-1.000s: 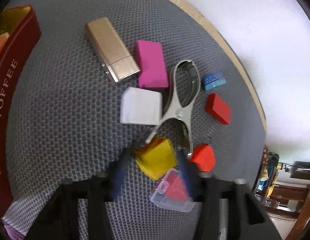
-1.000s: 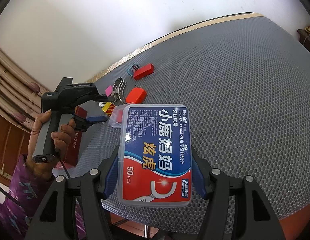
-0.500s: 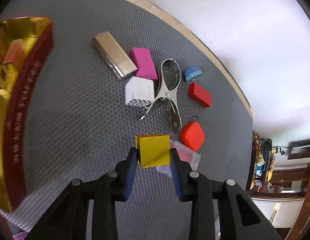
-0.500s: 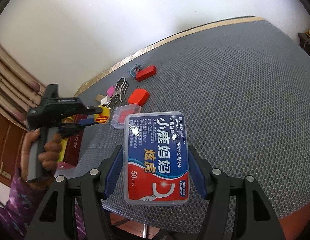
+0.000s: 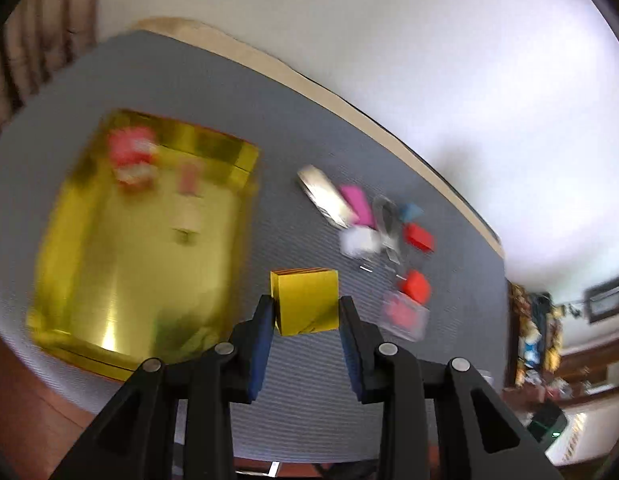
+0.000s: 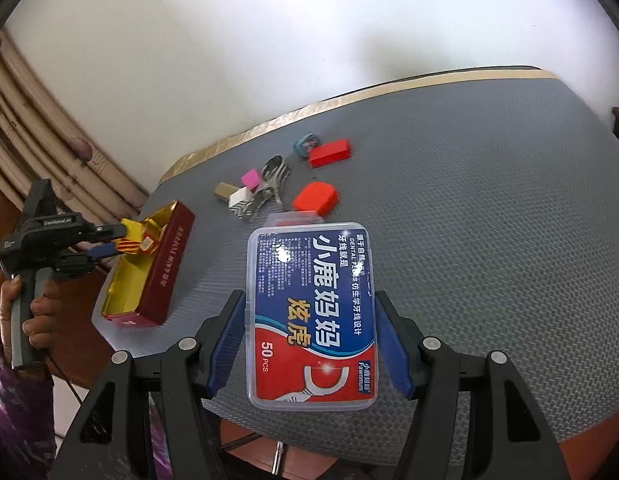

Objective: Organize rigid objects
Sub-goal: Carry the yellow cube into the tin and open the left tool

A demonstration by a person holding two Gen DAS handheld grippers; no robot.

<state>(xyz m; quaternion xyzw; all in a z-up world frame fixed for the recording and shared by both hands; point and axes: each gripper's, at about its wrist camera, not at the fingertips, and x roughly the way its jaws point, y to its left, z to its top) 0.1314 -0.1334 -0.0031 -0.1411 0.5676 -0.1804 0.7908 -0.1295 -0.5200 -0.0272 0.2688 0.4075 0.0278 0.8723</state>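
Motion blur smears my left wrist view; the gold-lined box (image 5: 141,248) holds red and pink shapes (image 5: 131,156) I cannot identify; the loose pieces on the grey mat (image 5: 309,128) run together, so the silver clip (image 5: 387,220) and the clear case (image 5: 403,314) show no outline; the far side of the yellow block (image 5: 305,304) is hidden from me; in my right wrist view the floss box (image 6: 313,316) covers most of a clear case (image 6: 295,218) behind it; the print on the red box side (image 6: 169,260) is too small to read; my sleeve (image 6: 13,420) is cut off by the frame edge.
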